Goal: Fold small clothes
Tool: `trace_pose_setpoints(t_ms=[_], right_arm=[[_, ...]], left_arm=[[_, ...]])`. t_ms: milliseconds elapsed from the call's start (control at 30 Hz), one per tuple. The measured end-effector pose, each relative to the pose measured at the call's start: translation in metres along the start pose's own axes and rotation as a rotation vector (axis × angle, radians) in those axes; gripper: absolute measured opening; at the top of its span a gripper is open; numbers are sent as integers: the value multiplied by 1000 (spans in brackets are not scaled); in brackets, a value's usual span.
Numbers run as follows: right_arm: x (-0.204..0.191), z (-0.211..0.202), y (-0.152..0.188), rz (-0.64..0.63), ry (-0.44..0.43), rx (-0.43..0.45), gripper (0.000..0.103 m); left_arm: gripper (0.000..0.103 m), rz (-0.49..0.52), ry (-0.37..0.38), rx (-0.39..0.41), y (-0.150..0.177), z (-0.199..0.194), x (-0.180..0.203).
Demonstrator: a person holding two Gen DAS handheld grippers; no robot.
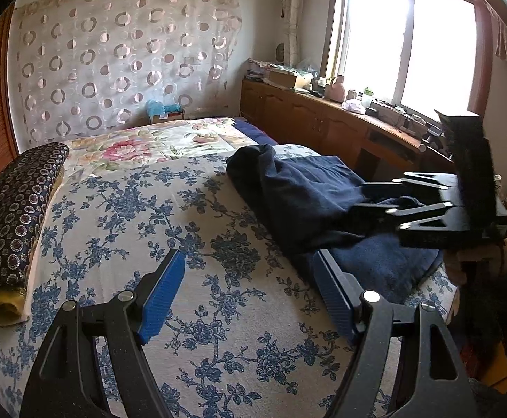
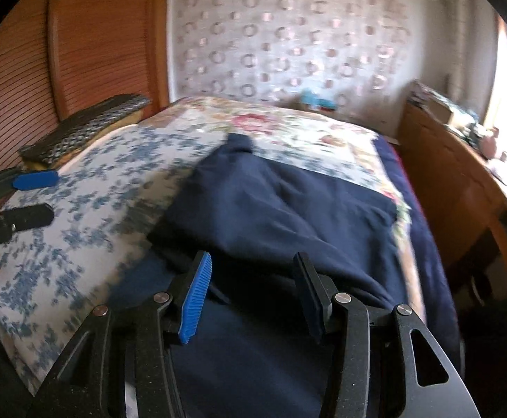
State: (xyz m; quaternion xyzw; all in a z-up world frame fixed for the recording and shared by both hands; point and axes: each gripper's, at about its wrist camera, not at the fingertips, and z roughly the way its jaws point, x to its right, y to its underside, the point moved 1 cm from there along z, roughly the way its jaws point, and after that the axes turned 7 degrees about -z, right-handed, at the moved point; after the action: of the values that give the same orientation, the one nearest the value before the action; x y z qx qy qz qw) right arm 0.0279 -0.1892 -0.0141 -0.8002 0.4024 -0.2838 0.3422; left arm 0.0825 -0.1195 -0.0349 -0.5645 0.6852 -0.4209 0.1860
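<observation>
A dark navy garment (image 1: 305, 195) lies crumpled on the right side of the bed; it fills the middle of the right wrist view (image 2: 278, 209). My left gripper (image 1: 250, 271) is open and empty over the blue-flowered bedspread, left of the garment's near edge. My right gripper (image 2: 253, 271) is open, hovering just above the garment's near part with nothing between the pads. It shows in the left wrist view (image 1: 372, 202) over the garment's right side. The left gripper shows at the left edge of the right wrist view (image 2: 44, 195).
The bedspread (image 1: 184, 209) covers the bed. A dark patterned pillow (image 1: 13, 209) lies at the bed's left edge. A wooden cabinet (image 1: 323, 118) with clutter runs along the right under the window. A patterned curtain (image 1: 121, 62) hangs behind.
</observation>
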Motion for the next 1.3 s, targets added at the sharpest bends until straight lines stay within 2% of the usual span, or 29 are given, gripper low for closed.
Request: trace_pose_setpoints(t_ms=[100, 367, 500, 633, 667, 700, 733, 767, 800, 867, 1033, 1167, 1300], right_arm=[[-7, 23, -10, -36, -38, -27, 58], [-23, 64, -24, -126, -109, -108, 67], [-24, 81, -21, -170, -108, -151, 68], [-18, 91, -23, -144, -147, -156, 67], [-16, 91, -23, -135, -159, -155, 65], [-12, 89, -23, -129, -167, -148, 50], [-11, 87, -25, -124, -170, -140, 40], [-6, 82, -25, -117, -175, -138, 16], [1, 78, -27, -104, -188, -134, 7], [12, 68, -32, -90, -199, -101, 6], [54, 38, -60, -69, -102, -7, 6], [103, 35, -79, -34, 10, 13, 6], [153, 59, -86, 5, 174, -27, 5]], left_arm=[[77, 0, -2, 0, 0, 0, -1], [77, -25, 1, -14, -2, 2, -15], [77, -32, 5, -27, -5, 6, -20], [77, -20, 9, -36, -11, 10, -22], [77, -16, 11, -38, -12, 11, -22], [77, -12, 13, -40, -15, 12, -22], [77, -8, 15, -41, -17, 13, -22], [77, -4, 18, -42, -19, 14, -22], [77, 2, 22, -44, -22, 16, -21], [77, 15, 30, -51, -28, 21, -20], [77, 47, 55, -84, -40, 42, -12], [77, 60, 64, -111, -43, 57, -6], [77, 58, 65, -134, -43, 69, -5]])
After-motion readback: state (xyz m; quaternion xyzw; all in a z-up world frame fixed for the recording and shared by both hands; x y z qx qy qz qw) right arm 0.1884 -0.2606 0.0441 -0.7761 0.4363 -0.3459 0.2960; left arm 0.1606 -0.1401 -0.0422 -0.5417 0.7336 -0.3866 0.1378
